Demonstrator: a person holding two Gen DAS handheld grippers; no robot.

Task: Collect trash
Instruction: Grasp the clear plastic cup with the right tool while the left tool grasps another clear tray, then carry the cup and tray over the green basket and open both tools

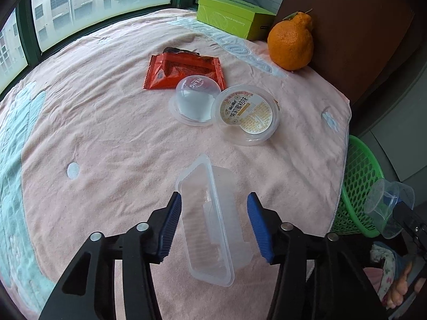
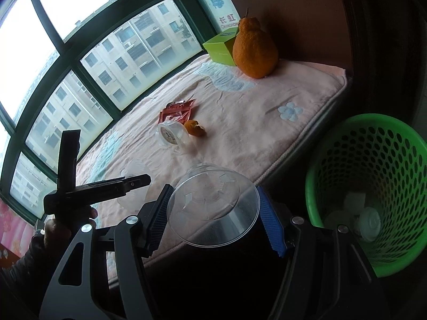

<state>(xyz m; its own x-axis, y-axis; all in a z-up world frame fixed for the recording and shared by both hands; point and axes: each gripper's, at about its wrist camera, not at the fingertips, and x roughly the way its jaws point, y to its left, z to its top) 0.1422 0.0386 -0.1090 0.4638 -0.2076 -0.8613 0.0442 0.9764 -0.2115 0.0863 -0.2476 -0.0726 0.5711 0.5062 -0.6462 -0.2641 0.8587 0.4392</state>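
My left gripper (image 1: 213,226) is open around a clear rectangular plastic tray (image 1: 210,229) that lies on the pink blanket (image 1: 106,133); the left pad touches it, the right pad stands apart. Farther off lie a red snack wrapper (image 1: 184,70), a clear domed cup (image 1: 193,97) and a clear cup with a printed lid (image 1: 246,114). My right gripper (image 2: 213,216) is shut on a clear plastic cup (image 2: 213,208), held off the bed's edge, left of the green trash basket (image 2: 373,186). That cup also shows in the left wrist view (image 1: 387,208) by the basket (image 1: 357,186).
A large orange fruit (image 1: 292,44) and a green box (image 1: 234,17) sit at the far corner by the brown wall. Windows line the far side. The basket holds several white pieces (image 2: 365,218). An orange peel (image 2: 194,128) lies by the cups.
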